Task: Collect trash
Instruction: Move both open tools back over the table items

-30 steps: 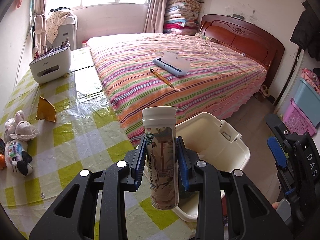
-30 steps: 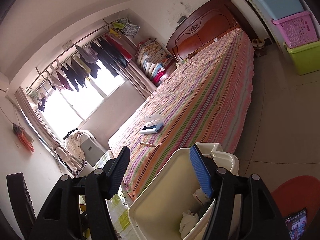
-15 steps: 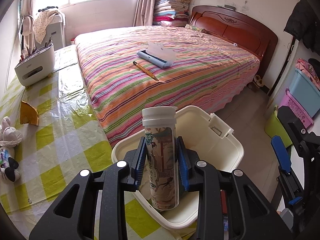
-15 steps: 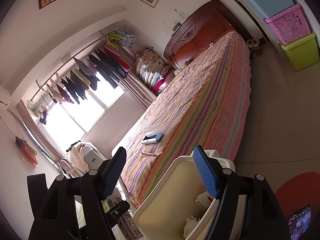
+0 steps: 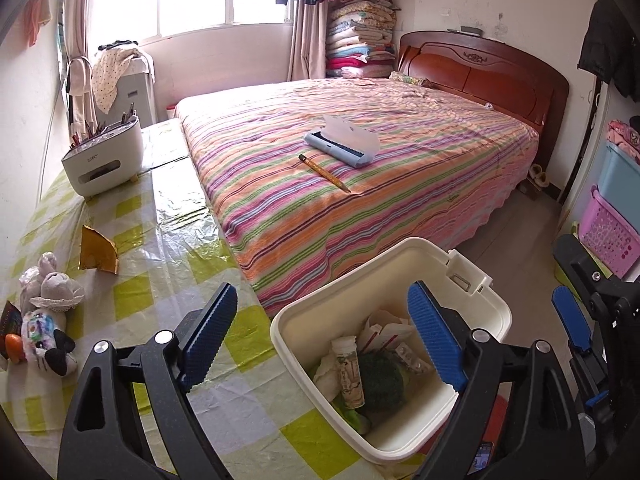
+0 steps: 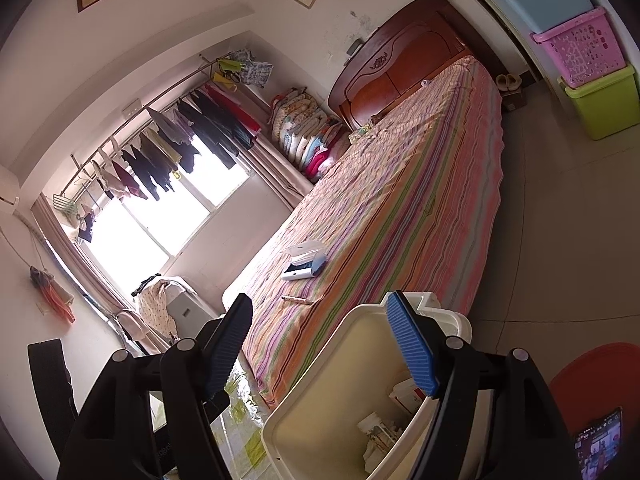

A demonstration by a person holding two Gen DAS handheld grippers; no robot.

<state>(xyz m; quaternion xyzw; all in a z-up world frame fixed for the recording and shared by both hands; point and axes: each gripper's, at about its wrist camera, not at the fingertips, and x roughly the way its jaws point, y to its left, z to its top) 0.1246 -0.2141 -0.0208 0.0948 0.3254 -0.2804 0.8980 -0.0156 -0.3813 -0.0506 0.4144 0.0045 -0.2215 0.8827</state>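
**Two tongs spread at the white bin, tube half buried inside**

Two views show the white bin (image 5: pixel 494 312), which stands at the desk (image 5: pixel 168 240) edge, beside the striped bed (image 5: pixel 360 152). The left tongs (image 5: pixel 322 336) are opening above the bin with nothing between the pads. Inside the bin the tube (image 5: pixel 350 372) lies among crumpled paper and something dark green; its lower end is buried and its label is too small to read. The right tongs (image 6: pixel 320 344) stand spread at the bin's near rim (image 6: pixel 280 416), one blue pad over the wall; whether that pad touches the wall is hard to tell. From that side most of the bin's contents are cut off by the pad and arm. Left of the bin, on the desk, a gold wrapper (image 5: pixel 98 250) and a soft toy (image 5: pixel 44 332) lie well apart from it, the toy partly cropped at the frame edge.
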